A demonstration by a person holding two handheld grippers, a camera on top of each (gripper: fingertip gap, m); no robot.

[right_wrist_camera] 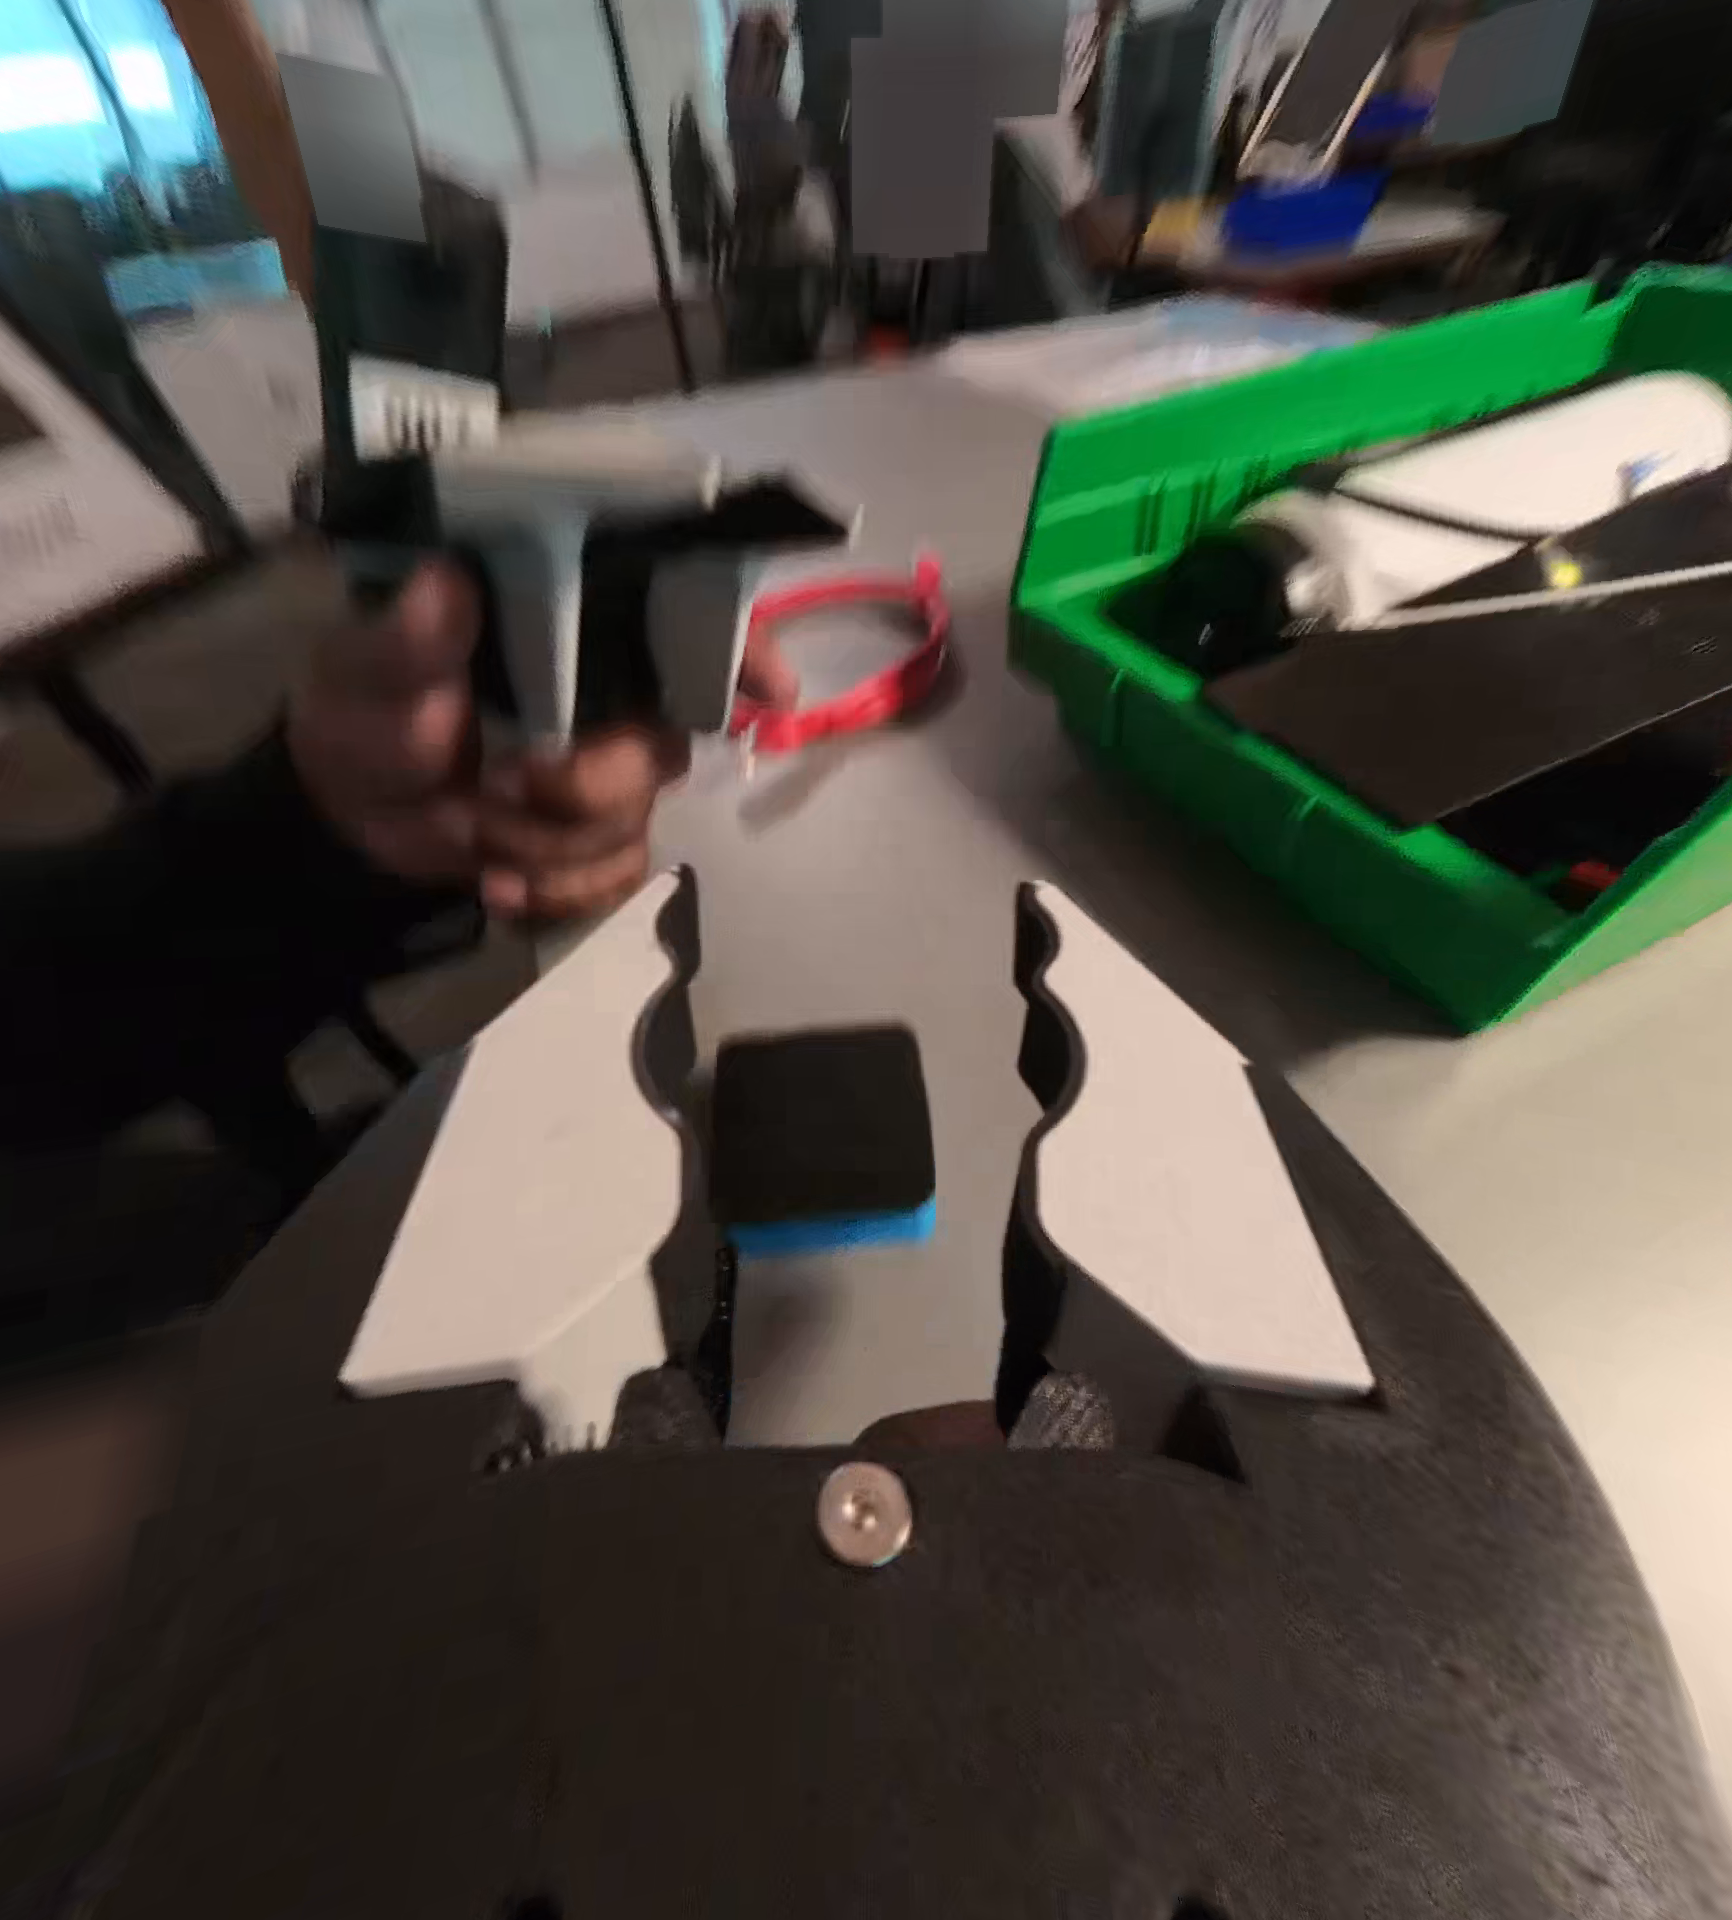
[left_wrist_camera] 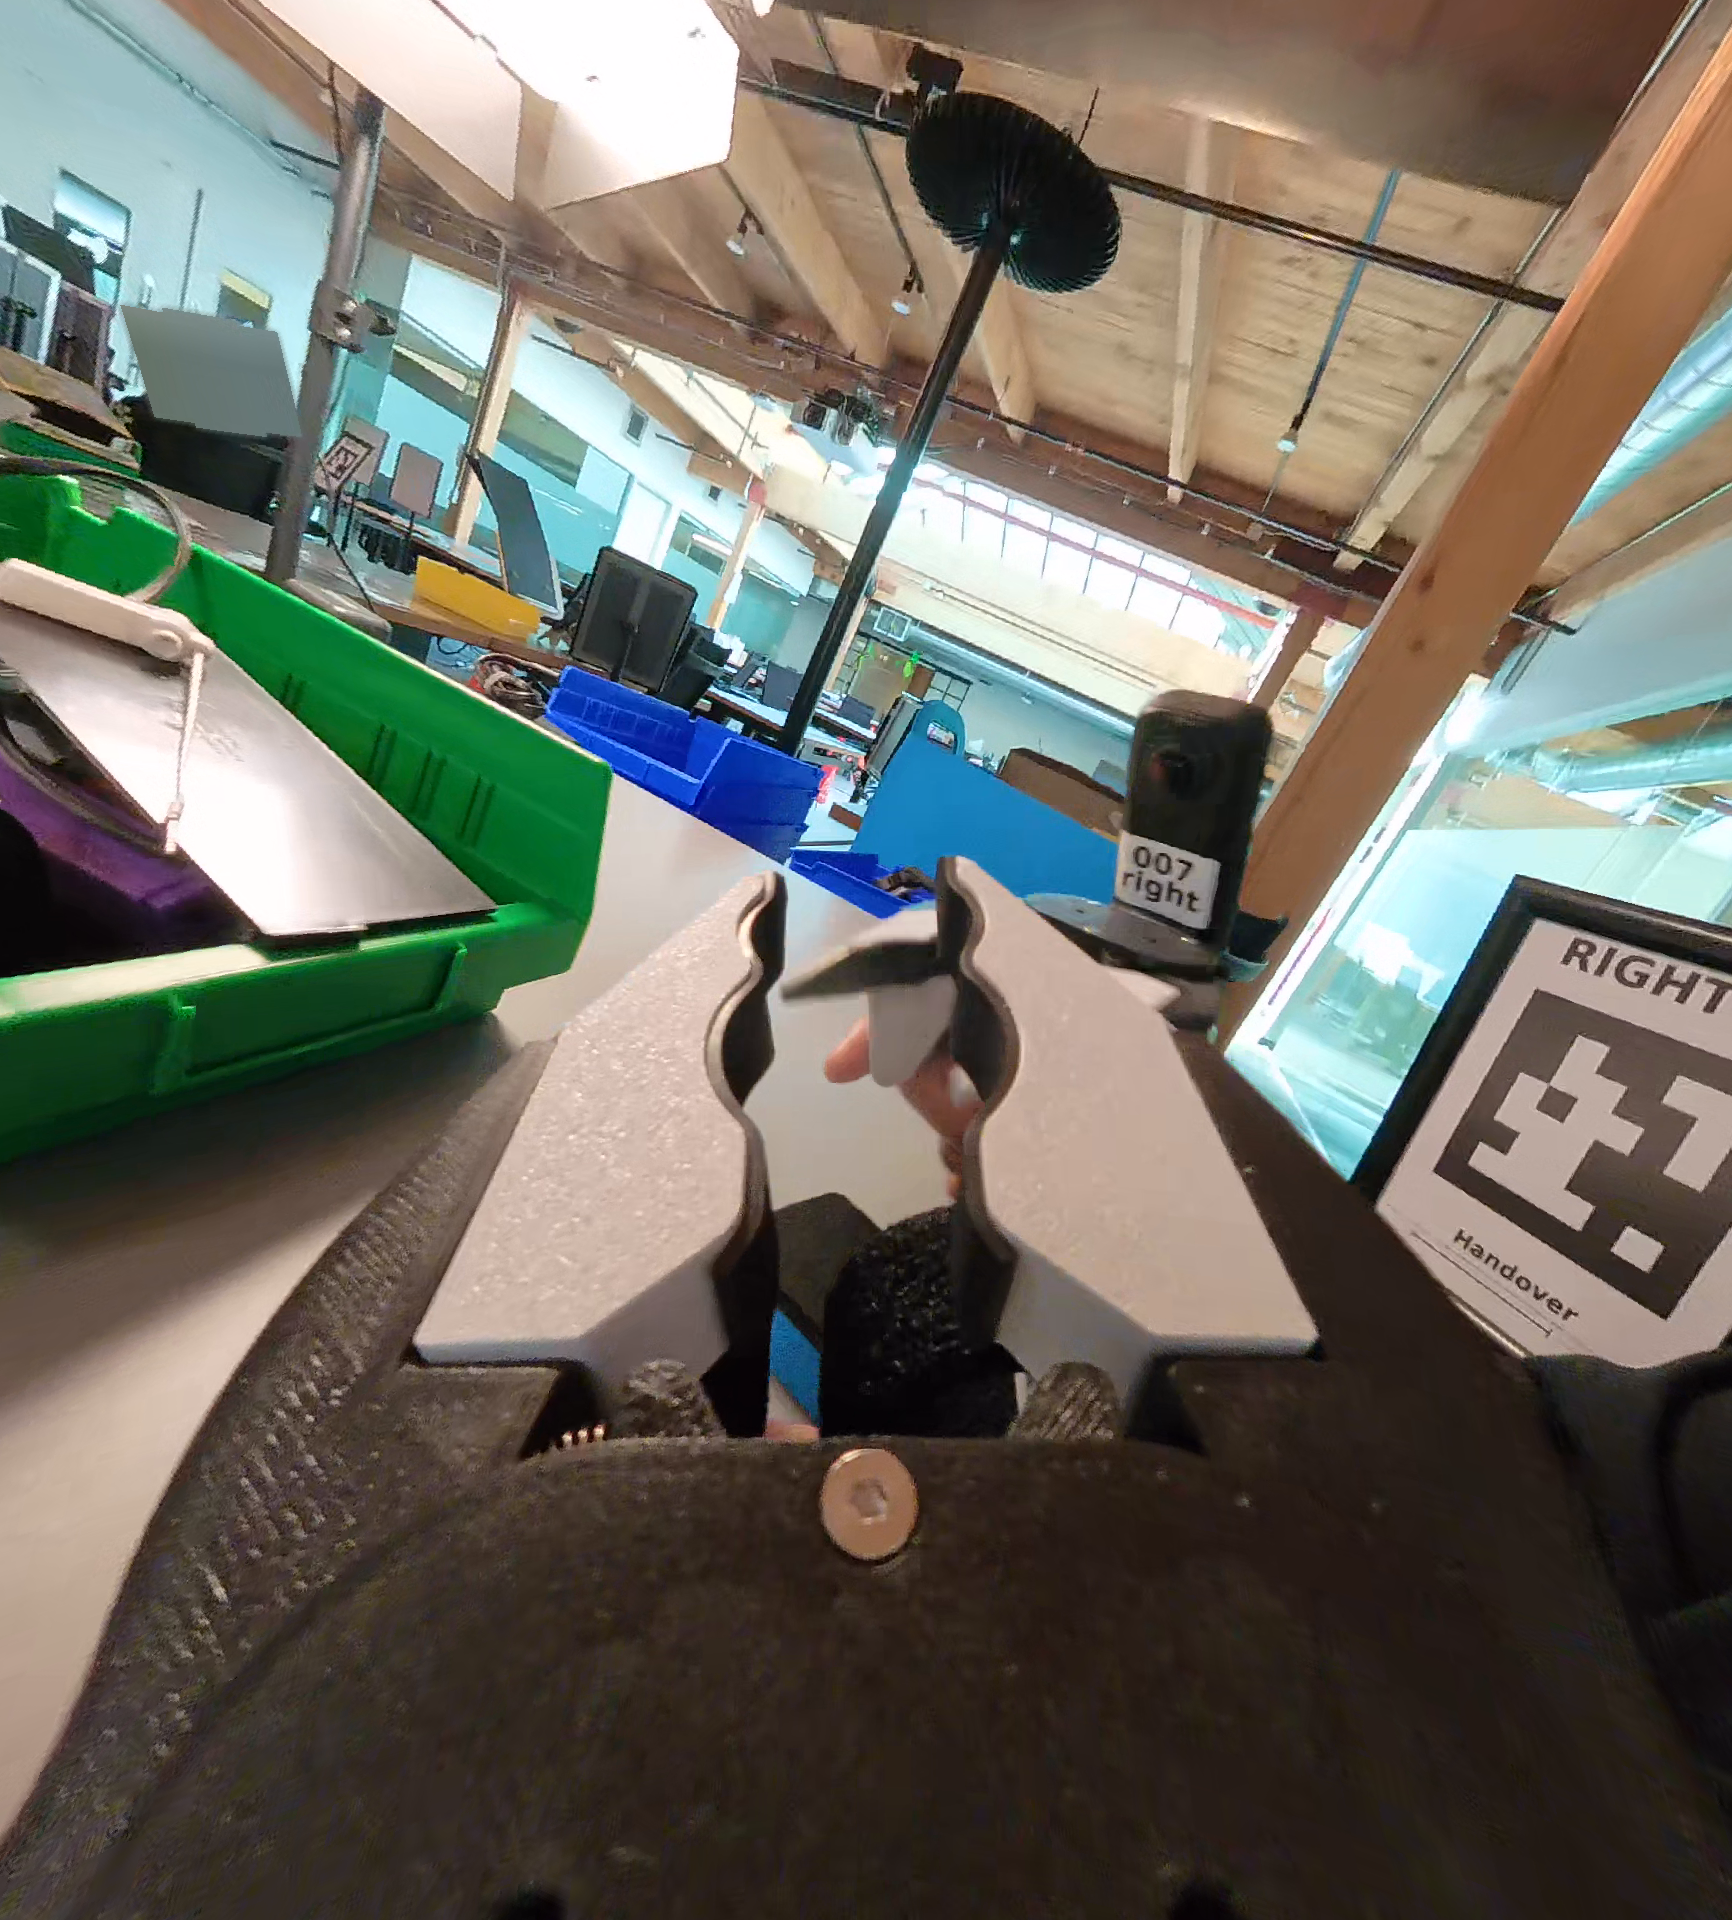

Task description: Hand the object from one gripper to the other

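Right tool [right_wrist_camera: 851, 935] up close has its jaws spread wide around the black-and-blue sponge [right_wrist_camera: 826, 1138] lying on the bench [right_wrist_camera: 1464, 1195], not pinching it yet. I'd centre it, then squeeze. Left tool [left_wrist_camera: 860, 914] is narrowly apart, empty. Green bin [right_wrist_camera: 1288, 821] holds a dark flat panel [right_wrist_camera: 1464, 717] and white stuff.

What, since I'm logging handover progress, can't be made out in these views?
Left wrist view: the black-and-blue block is mostly hidden behind the fingers of the left gripper; contact unclear.
Right wrist view: motion blur smears the left gripper; its finger gap is unreadable there.
Right wrist view: the green bin is blurred and cut off by the right edge; contents unclear.
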